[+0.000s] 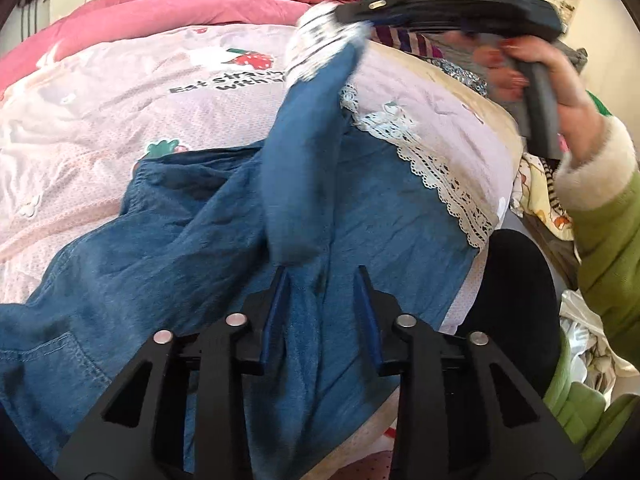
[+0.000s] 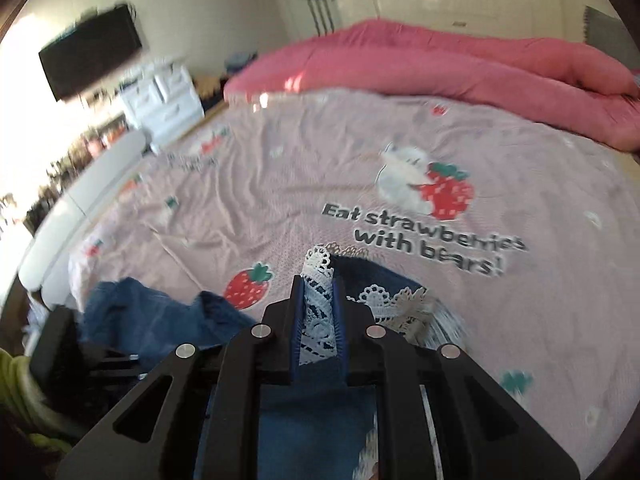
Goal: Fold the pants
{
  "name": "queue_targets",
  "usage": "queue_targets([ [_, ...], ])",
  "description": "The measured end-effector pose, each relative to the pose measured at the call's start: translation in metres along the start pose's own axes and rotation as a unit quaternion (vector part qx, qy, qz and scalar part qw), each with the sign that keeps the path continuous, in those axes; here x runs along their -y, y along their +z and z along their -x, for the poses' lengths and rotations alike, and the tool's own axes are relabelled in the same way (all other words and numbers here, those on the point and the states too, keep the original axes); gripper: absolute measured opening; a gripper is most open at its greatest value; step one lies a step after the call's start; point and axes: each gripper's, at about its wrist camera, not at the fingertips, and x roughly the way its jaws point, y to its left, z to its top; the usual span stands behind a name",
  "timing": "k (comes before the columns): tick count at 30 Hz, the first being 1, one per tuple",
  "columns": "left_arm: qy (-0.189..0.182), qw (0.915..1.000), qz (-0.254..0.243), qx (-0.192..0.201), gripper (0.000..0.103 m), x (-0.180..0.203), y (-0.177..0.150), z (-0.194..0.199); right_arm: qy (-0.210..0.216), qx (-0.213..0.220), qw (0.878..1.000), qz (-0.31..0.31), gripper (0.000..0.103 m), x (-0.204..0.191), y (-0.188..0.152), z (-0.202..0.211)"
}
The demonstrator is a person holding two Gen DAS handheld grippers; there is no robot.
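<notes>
Blue denim pants [image 1: 200,240] with white lace hems [image 1: 440,168] lie spread on the bed. My left gripper [image 1: 321,280] sits low on the denim near me, jaws apart, with a seam ridge of the fabric between the fingers and no visible pinch. My right gripper [image 2: 317,284] is shut on the lace hem [image 2: 318,320] of one leg. In the left wrist view that leg [image 1: 308,152] hangs lifted in a long fold up to the right gripper [image 1: 352,16], where the lace is blurred. More denim [image 2: 160,320] shows below the right gripper.
The bed has a pale pink strawberry sheet [image 2: 280,200] and a rolled pink quilt [image 2: 480,72] along its far side. A hand [image 1: 560,80] in a green sleeve [image 1: 608,240] holds the right gripper. Loose clothes [image 1: 540,200] lie off the bed's right edge. A television [image 2: 92,52] and white drawers [image 2: 164,96] stand beyond.
</notes>
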Motion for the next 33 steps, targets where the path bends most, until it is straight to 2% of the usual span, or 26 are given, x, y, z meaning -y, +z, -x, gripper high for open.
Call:
queue_targets([
  [8,0.009,0.9988,-0.048,-0.002,0.012,0.020,-0.003,0.004,-0.017,0.033,0.998,-0.049,0.013,0.016,-0.049,0.064],
  [11,-0.003,0.9981,-0.060,-0.014,0.003,0.028,-0.007,0.003,-0.027,0.032,0.997,-0.069,0.013,0.021,-0.075,0.076],
  [14,-0.020,0.9969,-0.070,-0.028,0.001,0.033,-0.015,0.001,-0.039,0.020,0.995,-0.089,0.013,0.028,-0.104,0.083],
  [22,-0.024,0.9951,-0.086,-0.043,0.001,0.043,-0.030,-0.003,-0.076,-0.031,0.989,-0.122,0.013,0.039,-0.163,0.080],
  [27,-0.028,0.9940,-0.096,-0.042,0.001,0.048,-0.033,0.004,-0.079,-0.047,0.986,-0.137,0.013,0.042,-0.187,0.079],
  [31,-0.029,0.9935,-0.098,-0.050,0.001,0.044,-0.036,0.006,-0.097,-0.083,0.983,-0.132,0.013,0.045,-0.202,0.069],
  [33,-0.027,0.9931,-0.100,-0.056,0.001,0.042,-0.039,0.005,-0.092,-0.078,0.984,-0.131,0.013,0.043,-0.203,0.074],
])
